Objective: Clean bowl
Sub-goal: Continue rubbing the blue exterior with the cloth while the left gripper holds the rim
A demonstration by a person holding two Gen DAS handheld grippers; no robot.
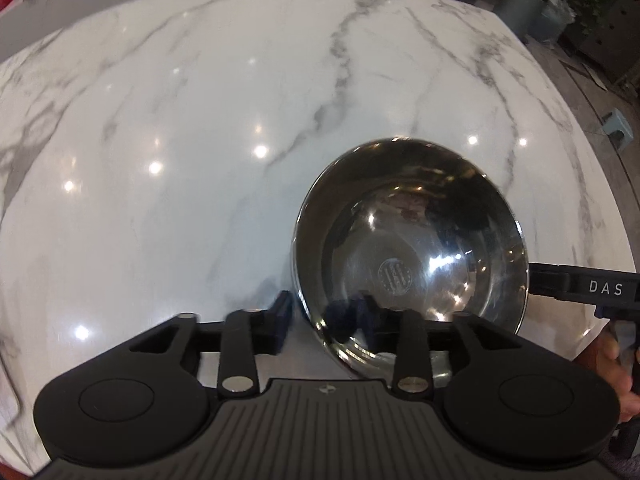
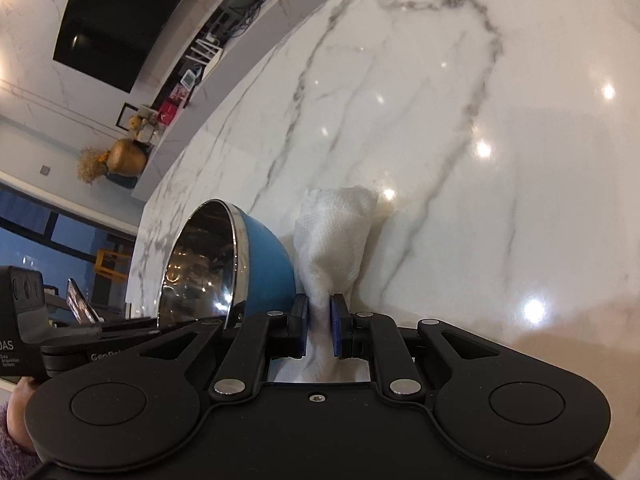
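**Bowl tipped on marble table, cloth pinched in right gripper**

Left wrist view: steel bowl [image 1: 412,248] on the white marble table [image 1: 200,120], tilted so its mirrored inside faces the camera; stamped round mark at its bottom; left hand-held gripper [image 1: 326,316] spread wide, one blue pad just left of the bowl's near rim, the other hidden behind the rim and seen only through reflection; whether the pads press the rim, cannot tell; right hand-held gripper's black body enters from the right edge, touching or just beside the bowl's rim, a hand [image 1: 616,364] below it.

Right wrist view: right hand-held gripper [image 2: 319,326] nearly closed, blue pads pinching a white paper towel [image 2: 336,232] that bunches forward onto the table; bowl's blue outside just left of the towel, touching or nearly so; left device at lower left.
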